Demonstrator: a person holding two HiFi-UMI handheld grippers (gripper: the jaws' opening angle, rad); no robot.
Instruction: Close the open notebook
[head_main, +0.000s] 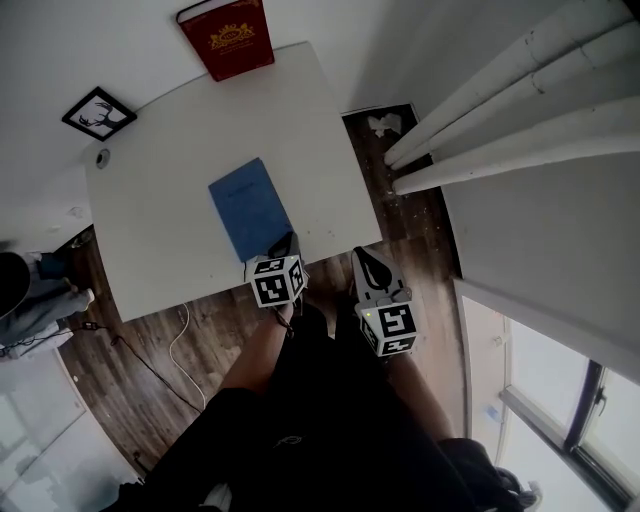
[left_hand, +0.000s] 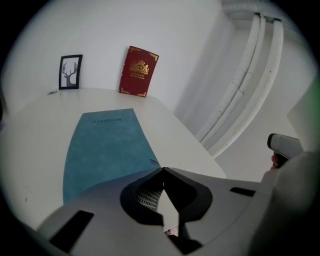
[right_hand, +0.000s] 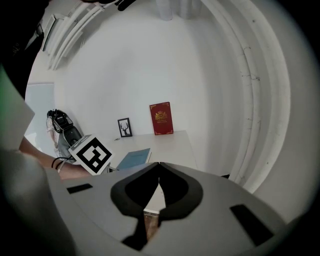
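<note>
**Both grippers clamped shut at the table's near edge, notebook lying closed**

A white table (head_main: 150, 230) takes up the middle of the room. At its far side, well beyond both grippers, a red book (head_main: 228, 35) with a gold crest leans upright against the wall. A small framed deer picture (head_main: 99, 112) stands to the left of it. A little round object (head_main: 103, 157) sits on the tabletop just in front of the frame; I cannot tell what it is. White pipes (head_main: 520, 90) run along the wall off to the right gripper's side. A pale cable (head_main: 180, 350) trails over the wooden floor (head_main: 120, 370) below the table's near edge. Nothing stands between either gripper and the tabletop.

The person holds both grippers low and close to the body, forearms reaching forward, both tools angled downward. The left gripper (head_main: 285, 243) has its jaws pressed together with nothing between them. The right gripper (head_main: 366, 258) is likewise closed and empty. It hangs just off the table's near right corner, over the floor.

The blue notebook (head_main: 248, 205) lies flat on the table with its cover shut. It stretches away from the left gripper's tips, and its near end sits right at them. Whether the tips touch it, I cannot tell. From the right gripper it lies ahead and to the left, just beyond the left gripper's marker cube.
</note>
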